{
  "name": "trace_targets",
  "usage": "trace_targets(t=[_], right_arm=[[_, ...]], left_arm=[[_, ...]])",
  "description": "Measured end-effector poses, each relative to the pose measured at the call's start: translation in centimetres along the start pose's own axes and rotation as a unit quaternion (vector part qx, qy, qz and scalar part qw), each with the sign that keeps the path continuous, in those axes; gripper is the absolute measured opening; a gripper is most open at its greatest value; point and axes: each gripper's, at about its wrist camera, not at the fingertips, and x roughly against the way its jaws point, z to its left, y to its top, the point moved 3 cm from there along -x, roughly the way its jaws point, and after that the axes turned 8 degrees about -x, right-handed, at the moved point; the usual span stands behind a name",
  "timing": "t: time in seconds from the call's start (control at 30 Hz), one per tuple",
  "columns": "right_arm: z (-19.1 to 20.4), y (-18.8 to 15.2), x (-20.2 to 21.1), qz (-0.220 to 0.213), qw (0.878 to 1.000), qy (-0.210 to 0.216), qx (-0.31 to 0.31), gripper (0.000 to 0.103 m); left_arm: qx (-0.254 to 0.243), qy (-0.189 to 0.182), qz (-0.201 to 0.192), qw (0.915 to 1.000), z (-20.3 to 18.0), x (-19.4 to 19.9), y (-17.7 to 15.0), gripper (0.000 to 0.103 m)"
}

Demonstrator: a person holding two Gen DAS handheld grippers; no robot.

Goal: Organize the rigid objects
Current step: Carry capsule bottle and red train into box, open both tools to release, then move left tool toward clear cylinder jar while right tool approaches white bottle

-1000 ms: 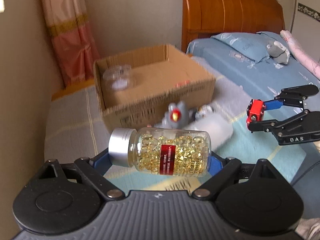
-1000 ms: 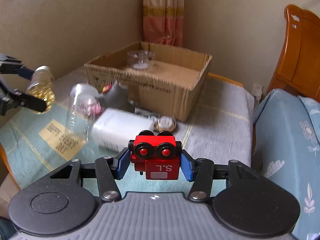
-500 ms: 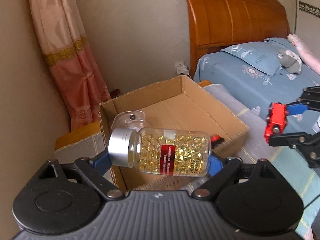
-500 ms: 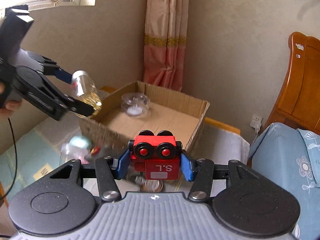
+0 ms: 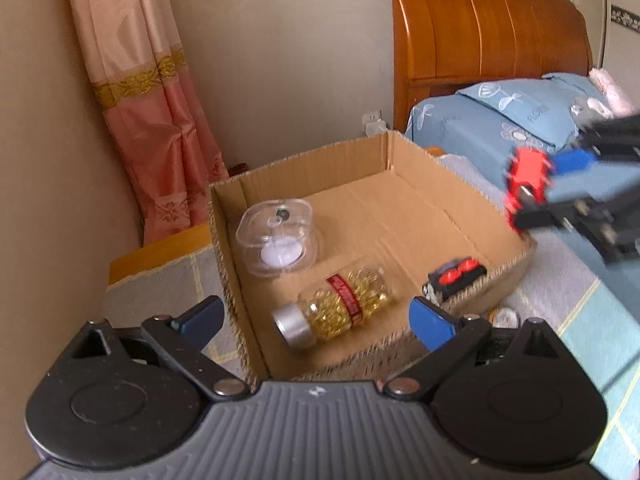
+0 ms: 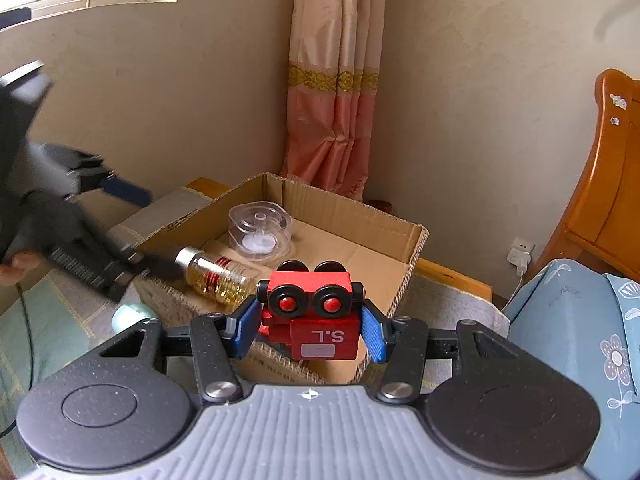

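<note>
Over the near edge of the box [image 5: 400, 216], the left gripper [image 5: 316, 318] is being held with its jaws spread wide, and they have just been opening. Nothing is being gripped by it. Its blue pads [image 5: 430, 322] are being kept apart from the bottle [image 5: 336, 310], which is lying on its side on the box floor below them, silver cap toward the camera. The bottle is full of yellow pills and is wearing a red label. Just behind it, in the back left corner of the box, a clear case [image 5: 276, 236] with a white disc inside is sitting. Near the right wall of the box, a small black and red toy [image 5: 454, 278] is lying.

To the right, the right gripper [image 6: 306, 328] is being kept clenched on a red robot [image 6: 316, 312]. The robot is being squeezed between the two blue pads [image 6: 372, 334], and it is being held in the air at the near right corner of the box. Its two round eyes are facing the camera.

The box is resting on a striped cloth [image 5: 172, 276]. A pink curtain [image 6: 332, 100] is hanging in the corner behind, and a bed [image 5: 500, 120] with a wooden headboard is standing to the right.
</note>
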Motion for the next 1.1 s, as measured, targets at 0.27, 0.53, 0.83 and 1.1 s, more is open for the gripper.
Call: trace_targets(t=[0.27,0.53,0.83,1.1], right_arm=[[0.0,2.9,-4.5,0.033,0.999,-0.003,0.001,0.058],[-0.6,5.8,-9.1,0.038,0.998,-0.058,-0.001,0.088],[1.0,3.4,-6.3,0.047,0.997,-0.057,0.016,0.098],[3.2,0.9,-2.1,0.042,0.998,-0.039,0.019,0.103]], left_arm=[[0.008,0.002,-0.002,1.0,0.8,2.4,-1.6,0.099],[0.03,0.007,-0.008,0.9995,2.2,3.5,-3.0,0.099],[0.035,0.009,-0.003,0.9993,1.7,4.0,-4.0,0.099],[0.035,0.016,-0.001,0.9993,0.5,4.3,-5.1,0.102]])
